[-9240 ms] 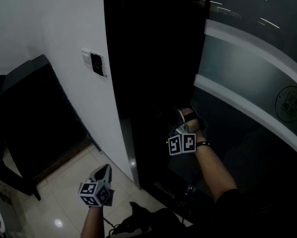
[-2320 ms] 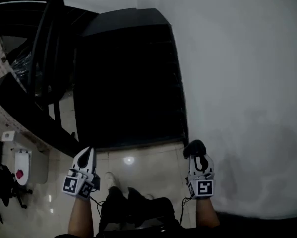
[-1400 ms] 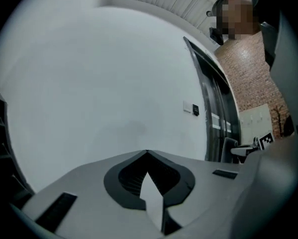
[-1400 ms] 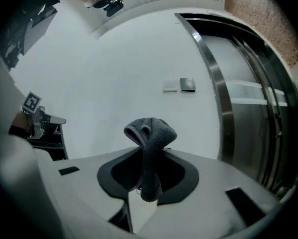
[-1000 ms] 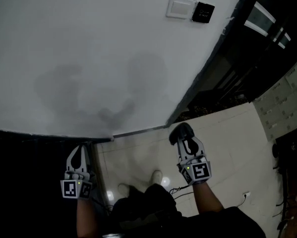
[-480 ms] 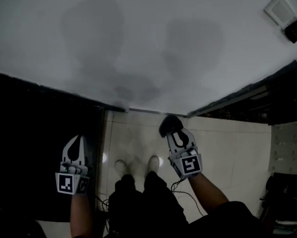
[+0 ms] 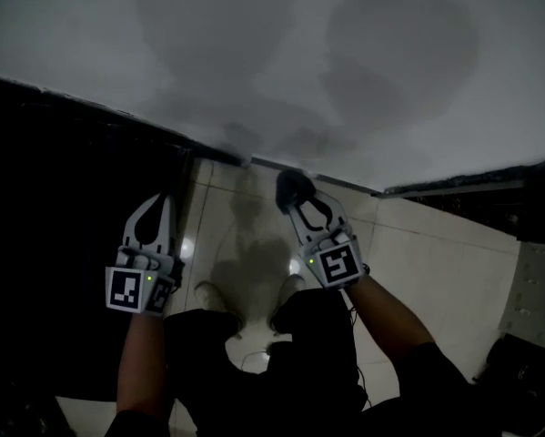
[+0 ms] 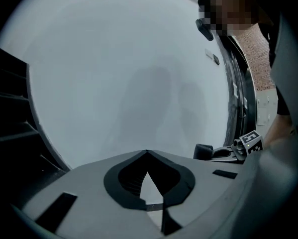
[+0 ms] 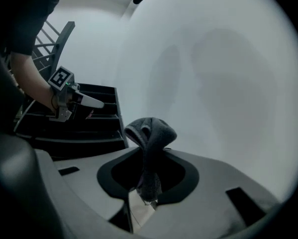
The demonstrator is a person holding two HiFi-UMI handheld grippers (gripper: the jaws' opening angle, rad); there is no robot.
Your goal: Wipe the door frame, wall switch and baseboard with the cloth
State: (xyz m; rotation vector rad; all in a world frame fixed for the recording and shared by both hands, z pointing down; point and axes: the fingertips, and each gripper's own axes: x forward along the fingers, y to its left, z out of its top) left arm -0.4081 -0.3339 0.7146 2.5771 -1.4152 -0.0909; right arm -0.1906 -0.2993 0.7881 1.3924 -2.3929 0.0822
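The right hand-held gripper (image 7: pixel 301 209) is clamped on a dark grey fleecy cloth (image 9: pixel 151 131). The cloth's bunched end lies at the thin dark baseboard (image 7: pixel 345 183), at the foot of the white wall (image 7: pixel 254 53) above the pale tiled floor (image 7: pixel 436 262). The left hand-held gripper (image 7: pixel 166 204), jaws together with nothing between them, hangs near the floor's left edge.

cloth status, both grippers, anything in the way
Right gripper shut on cloth. Left gripper shut, empty. Cloth low at the baseboard, contact unclear. Nothing between them.
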